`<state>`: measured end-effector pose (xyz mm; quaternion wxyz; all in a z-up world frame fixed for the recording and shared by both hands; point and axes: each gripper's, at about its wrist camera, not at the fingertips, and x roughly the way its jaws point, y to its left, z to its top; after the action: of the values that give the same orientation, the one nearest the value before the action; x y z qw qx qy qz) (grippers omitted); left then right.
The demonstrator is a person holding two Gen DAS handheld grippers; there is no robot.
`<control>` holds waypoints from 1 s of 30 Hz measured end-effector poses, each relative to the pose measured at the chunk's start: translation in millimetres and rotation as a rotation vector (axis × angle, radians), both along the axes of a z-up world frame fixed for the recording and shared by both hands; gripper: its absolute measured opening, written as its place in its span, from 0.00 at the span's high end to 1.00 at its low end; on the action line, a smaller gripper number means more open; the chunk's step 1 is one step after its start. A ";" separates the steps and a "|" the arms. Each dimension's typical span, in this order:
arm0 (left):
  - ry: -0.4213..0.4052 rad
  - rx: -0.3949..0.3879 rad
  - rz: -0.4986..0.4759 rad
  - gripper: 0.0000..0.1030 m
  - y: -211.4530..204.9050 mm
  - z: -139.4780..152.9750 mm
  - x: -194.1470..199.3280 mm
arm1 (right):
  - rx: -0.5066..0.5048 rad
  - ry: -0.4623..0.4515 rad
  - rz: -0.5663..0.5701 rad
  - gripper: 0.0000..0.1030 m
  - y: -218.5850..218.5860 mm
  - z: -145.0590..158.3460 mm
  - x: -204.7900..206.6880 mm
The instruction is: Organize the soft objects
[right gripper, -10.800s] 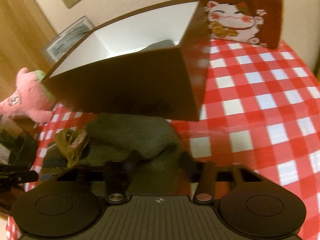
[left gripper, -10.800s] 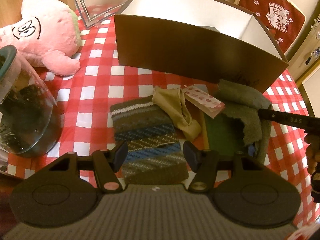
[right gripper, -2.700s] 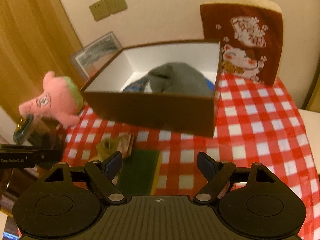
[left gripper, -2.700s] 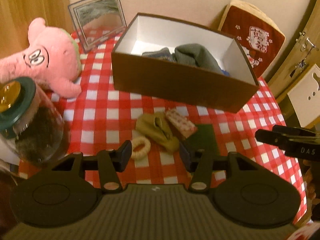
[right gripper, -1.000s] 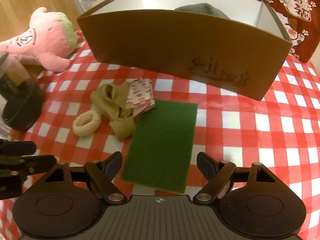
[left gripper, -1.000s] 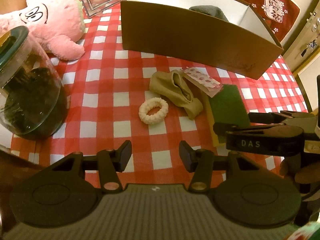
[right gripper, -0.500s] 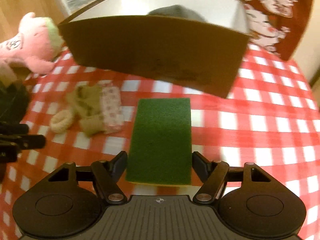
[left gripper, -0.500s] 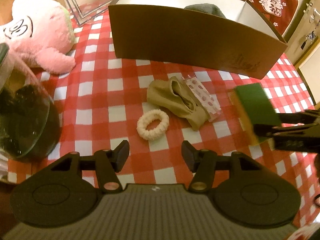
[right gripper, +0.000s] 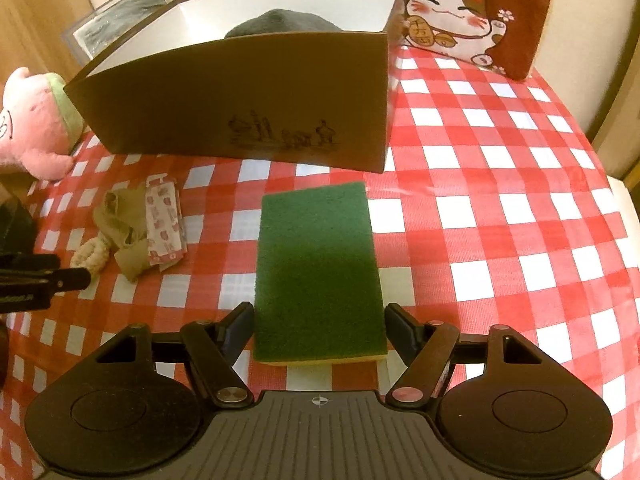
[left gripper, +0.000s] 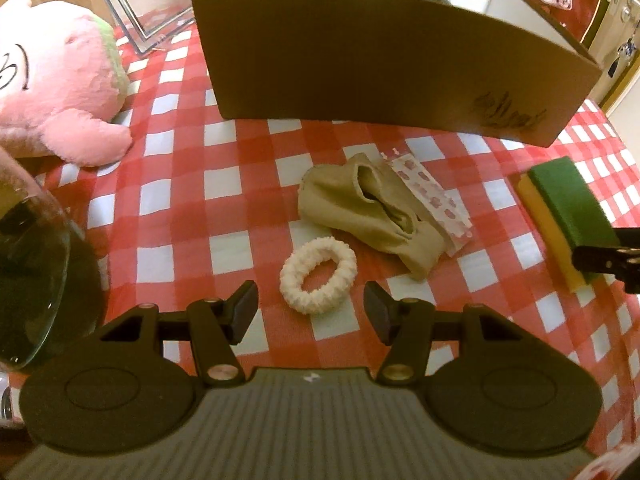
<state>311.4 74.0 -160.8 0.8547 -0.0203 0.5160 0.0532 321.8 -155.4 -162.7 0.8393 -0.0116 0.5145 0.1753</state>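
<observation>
- right claw (right gripper: 319, 330): clenched on the sponge (right gripper: 318, 276), one finger on each long edge near its back end; green face up, yellow layer showing underneath.
- a second ago this sponge lay flat on the cloth (right gripper: 500, 208) with the fingers spread wide on either side; now it is gripped and lifted, its far end pointing at the box (right gripper: 248, 112).
- from the left view the sponge (left gripper: 566, 216) hangs tilted above the cloth, well apart from the other items, with the right claw's tip at its lower end.
- left claw (left gripper: 310, 312): released, fingers wide apart and holding nothing; it hovers low, the scrunchie (left gripper: 318, 275) just ahead of the gap.
- a second ago the left claw sat further back from the scrunchie; it has closed in, so this looks like the next pick.
- just beyond the scrunchie lie the tan sock (left gripper: 372, 210) and a pink-patterned pack (left gripper: 430, 200), touching each other.
- the box stands behind them, open, with grey fabric (right gripper: 280, 20) already inside.
- the pink plush (left gripper: 52, 92) rests at the left, beside a glass jar (left gripper: 36, 280); whether it belongs in the box i cannot tell.
- meaning: the sponge pick is done; what remains for it is a carry over the near wall and a drop. several soft items are left on the cloth, so the task seems about midway.
</observation>
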 end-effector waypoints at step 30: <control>0.005 0.015 0.040 0.80 1.2 -4.0 -29.8 | -0.016 -0.018 0.007 0.25 3.1 -2.8 4.1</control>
<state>281.6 75.3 -164.8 0.8523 -0.0239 0.5171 0.0743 325.8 -152.3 -165.5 0.8432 -0.0217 0.5082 0.1741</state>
